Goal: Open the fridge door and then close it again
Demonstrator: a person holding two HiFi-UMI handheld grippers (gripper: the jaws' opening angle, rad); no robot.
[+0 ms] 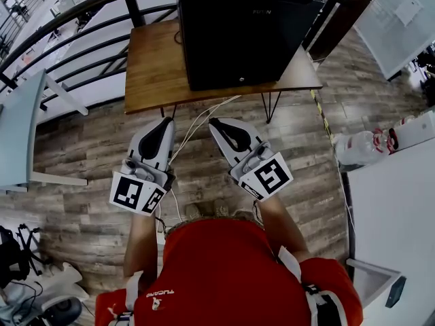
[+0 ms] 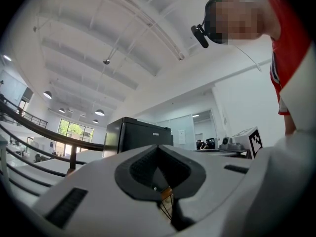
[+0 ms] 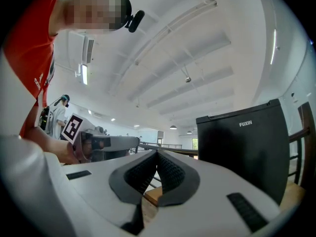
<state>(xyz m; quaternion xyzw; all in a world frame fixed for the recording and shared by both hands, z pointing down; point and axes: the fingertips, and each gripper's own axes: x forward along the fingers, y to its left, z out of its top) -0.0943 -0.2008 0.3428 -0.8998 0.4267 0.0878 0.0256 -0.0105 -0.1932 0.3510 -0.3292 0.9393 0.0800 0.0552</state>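
A black mini fridge [image 1: 245, 32] stands on a wooden table [image 1: 153, 73] with its door closed and its front facing me. Both grippers hang side by side short of the table's near edge, over the floor, apart from the fridge. My left gripper [image 1: 167, 121] is shut with nothing between its tips; its own view shows the fridge [image 2: 138, 135] ahead beyond the jaws. My right gripper [image 1: 214, 122] is also shut and empty, and its view has the fridge [image 3: 242, 147] to the right, with the left gripper [image 3: 101, 143] beside it.
A dark metal railing [image 1: 61, 43] runs behind and left of the table. A pale table [image 1: 17, 131] stands at the left, and a white counter [image 1: 391, 202] with bottles [image 1: 363, 147] at the right. White cables [image 1: 197, 124] trail from the table to the wood floor.
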